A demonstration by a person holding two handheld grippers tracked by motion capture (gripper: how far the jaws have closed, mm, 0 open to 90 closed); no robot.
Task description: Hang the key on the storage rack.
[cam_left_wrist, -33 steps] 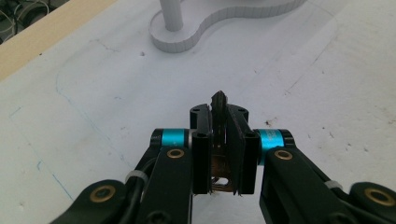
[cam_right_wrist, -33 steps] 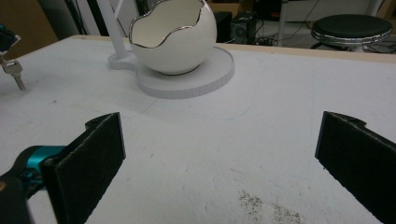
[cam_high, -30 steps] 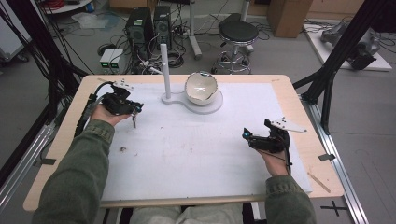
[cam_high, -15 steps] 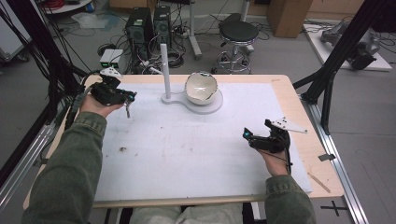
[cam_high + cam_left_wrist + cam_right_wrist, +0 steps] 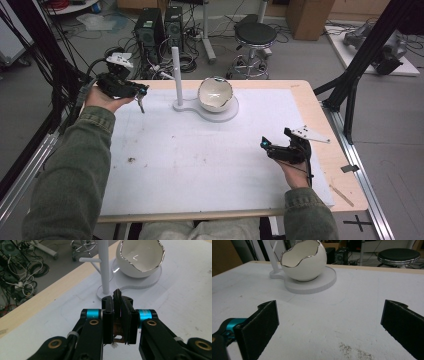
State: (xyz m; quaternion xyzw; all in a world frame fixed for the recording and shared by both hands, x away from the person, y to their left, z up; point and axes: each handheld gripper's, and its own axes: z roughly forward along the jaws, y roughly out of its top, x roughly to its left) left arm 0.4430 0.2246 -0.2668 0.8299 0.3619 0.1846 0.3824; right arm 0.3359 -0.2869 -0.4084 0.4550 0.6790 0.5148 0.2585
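Left gripper (image 5: 134, 91) jaws clenched on a small dark metal key (image 5: 117, 300) left of the white post stand (image 5: 177, 75), key dangling in the high view, brass tag visible in the left gripper view, right gripper (image 5: 267, 146) jaws released, well right of the stand, egg-shaped white bowl (image 5: 303, 261) beside the post on the bench (image 5: 300, 95).

- The small dark key-like object (image 5: 117, 312) clamped in the left gripper (image 5: 117, 315) is mostly buried between the black pads; its exact shape can't be told.
- In the high view that same dangling object (image 5: 141, 105) is too small to identify.
- The tall white post (image 5: 105, 267) of the stand runs off the top edge in the left gripper view.
- The right gripper (image 5: 332, 327) has both black pads clipped by the frame's lower edge.
- The person's sleeves leave the bottom of the high view.
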